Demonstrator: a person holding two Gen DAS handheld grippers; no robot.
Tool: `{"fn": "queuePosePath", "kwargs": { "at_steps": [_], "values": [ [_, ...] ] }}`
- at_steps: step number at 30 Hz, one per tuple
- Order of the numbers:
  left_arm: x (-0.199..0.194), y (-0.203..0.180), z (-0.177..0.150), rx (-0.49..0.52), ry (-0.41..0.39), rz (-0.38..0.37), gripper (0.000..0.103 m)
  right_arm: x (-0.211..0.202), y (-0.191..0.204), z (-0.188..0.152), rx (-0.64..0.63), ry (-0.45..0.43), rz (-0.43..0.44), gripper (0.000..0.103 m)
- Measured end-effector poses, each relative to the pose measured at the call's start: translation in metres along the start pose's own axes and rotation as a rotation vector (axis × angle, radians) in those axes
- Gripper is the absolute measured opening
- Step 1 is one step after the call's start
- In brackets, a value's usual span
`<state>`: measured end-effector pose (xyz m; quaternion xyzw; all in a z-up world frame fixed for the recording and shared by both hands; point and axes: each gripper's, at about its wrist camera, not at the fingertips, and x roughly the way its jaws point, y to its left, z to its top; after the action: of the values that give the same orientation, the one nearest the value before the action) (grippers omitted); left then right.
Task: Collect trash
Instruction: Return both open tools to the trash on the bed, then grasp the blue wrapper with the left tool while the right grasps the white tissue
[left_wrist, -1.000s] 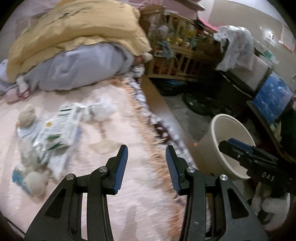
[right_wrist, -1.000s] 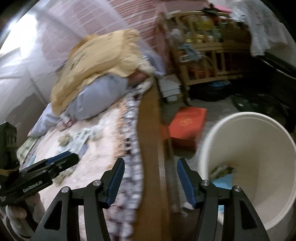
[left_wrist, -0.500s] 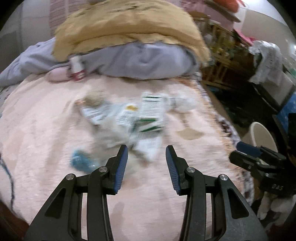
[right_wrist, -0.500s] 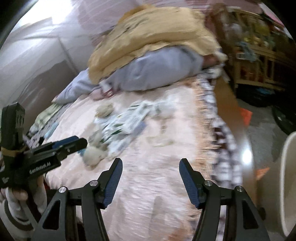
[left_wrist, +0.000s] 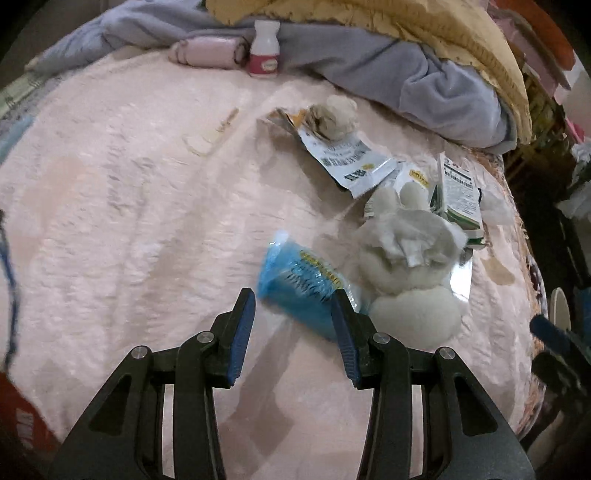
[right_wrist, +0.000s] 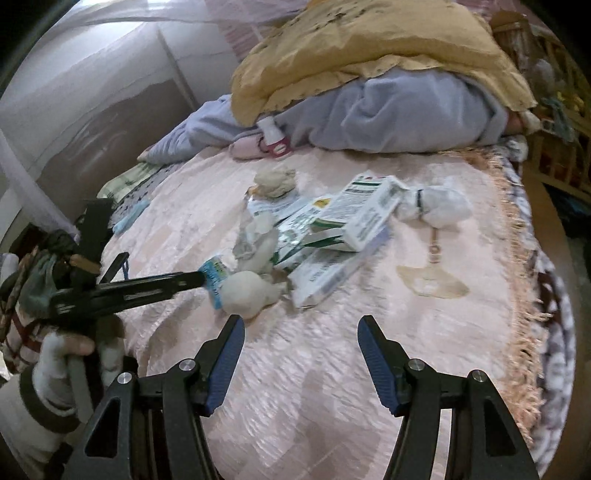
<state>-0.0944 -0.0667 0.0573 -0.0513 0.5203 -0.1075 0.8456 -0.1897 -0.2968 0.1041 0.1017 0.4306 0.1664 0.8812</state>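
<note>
Left wrist view: the left gripper (left_wrist: 291, 325) has its fingers apart around the near end of a blue plastic wrapper (left_wrist: 301, 284), just below frame centre, on the pink bedspread (left_wrist: 110, 206). Nothing is clamped yet. Touching the wrapper on its right is a crumpled white tissue wad (left_wrist: 410, 266), and beyond that, toward the upper right, lie a printed foil pouch (left_wrist: 347, 158) and a green-and-white carton (left_wrist: 460, 192).

In the right wrist view the right gripper (right_wrist: 301, 345) hangs with fingers wide apart and empty over bare bedspread at lower centre, near the same heap; the left gripper's fingers reach in from the left edge to the wrapper.

Risks, as I judge them:
- The wrapper looks thin and slick; a closing pinch may catch only an edge and let it slide out during the lift.
- The plush bedspread could be nipped with the wrapper, dragging fabric and disturbing the heap.
- The tissue wad sits so close that the right-hand finger may snag it, and a half-held wad would likely drop on the way to a bin.
- A small pink-capped bottle (left_wrist: 264, 48) at top centre, against the grey blanket (left_wrist: 406, 74), may not be trash; a careless sweep could take it.
</note>
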Motion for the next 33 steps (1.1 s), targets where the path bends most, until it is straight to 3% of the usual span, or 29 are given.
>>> {"fn": "queuePosePath", "kwargs": {
  "at_steps": [5, 6, 7, 8, 18, 23, 24, 25, 33],
  "values": [
    [0.015, -0.002, 0.007, -0.03, -0.035, -0.073, 0.037, 0.012, 0.013, 0.006, -0.027, 0.018, 0.015, 0.061],
    [0.016, -0.001, 0.008, -0.037, -0.039, -0.086, 0.028, 0.015, 0.015, 0.008, -0.026, 0.021, 0.021, 0.061],
    [0.016, 0.0, 0.01, -0.041, -0.038, -0.101, 0.011, 0.018, 0.017, 0.011, -0.025, 0.024, 0.031, 0.061],
    [0.014, 0.001, 0.011, -0.038, -0.035, -0.119, 0.01, 0.021, 0.019, 0.013, -0.025, 0.027, 0.038, 0.061],
    [-0.028, 0.032, 0.009, -0.006, -0.091, -0.13, 0.008, 0.071, 0.05, 0.03, -0.065, 0.081, 0.073, 0.061],
    [-0.046, 0.045, 0.004, -0.004, -0.111, -0.123, 0.008, 0.111, 0.061, 0.038, -0.068, 0.134, 0.02, 0.061],
    [-0.049, 0.047, 0.003, -0.005, -0.115, -0.123, 0.008, 0.116, 0.06, 0.037, -0.067, 0.135, 0.01, 0.055],
    [-0.05, 0.048, 0.002, -0.005, -0.119, -0.122, 0.008, 0.119, 0.061, 0.036, -0.078, 0.136, -0.014, 0.041],
    [-0.063, 0.028, -0.006, 0.03, -0.142, -0.15, 0.008, 0.081, 0.062, 0.025, -0.119, 0.082, -0.005, 0.038]
  ]
}}
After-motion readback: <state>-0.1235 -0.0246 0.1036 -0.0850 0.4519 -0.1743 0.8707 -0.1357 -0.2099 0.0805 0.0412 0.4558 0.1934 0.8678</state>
